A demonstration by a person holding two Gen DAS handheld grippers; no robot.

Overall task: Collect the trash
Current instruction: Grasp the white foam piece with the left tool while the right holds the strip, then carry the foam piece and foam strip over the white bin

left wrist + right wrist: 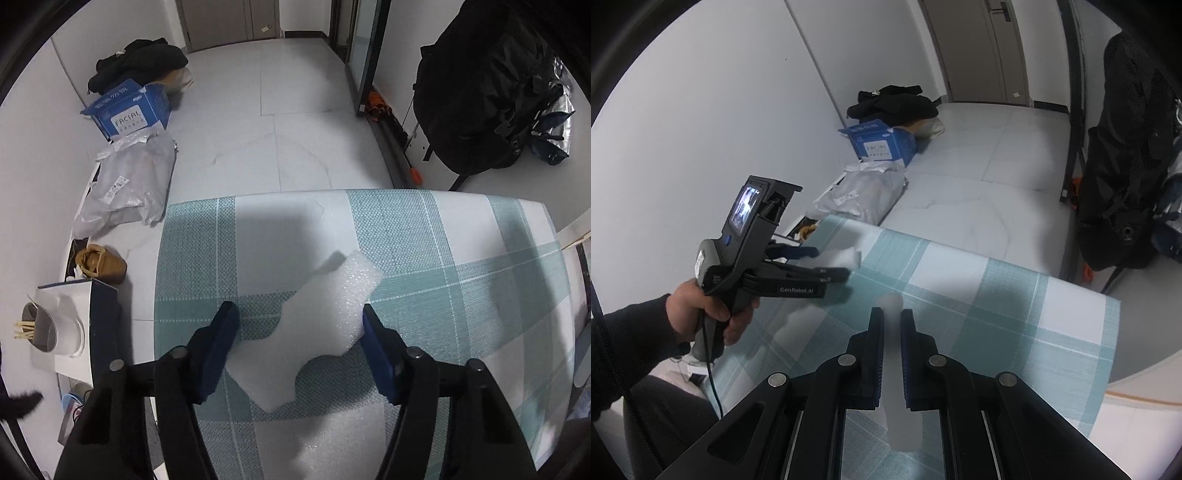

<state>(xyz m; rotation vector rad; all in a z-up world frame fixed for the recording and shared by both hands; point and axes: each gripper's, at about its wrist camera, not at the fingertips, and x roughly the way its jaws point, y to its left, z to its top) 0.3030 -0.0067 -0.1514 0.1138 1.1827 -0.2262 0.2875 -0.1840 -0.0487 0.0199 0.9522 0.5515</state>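
Showing only in right wrist view: hand holding left gripper.

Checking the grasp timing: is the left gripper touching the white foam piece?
Cannot tell. In the left wrist view the foam piece lies between the open fingers of the left gripper; one pad overlaps its edge, but contact is unclear.

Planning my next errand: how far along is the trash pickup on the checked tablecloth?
Nothing looks finished yet. The right gripper is shut on a blurred white strip, probably foam. The left gripper straddles a white foam sheet on the tablecloth; only its right pad looks to touch it. That sheet still needs lifting; no bin visible.
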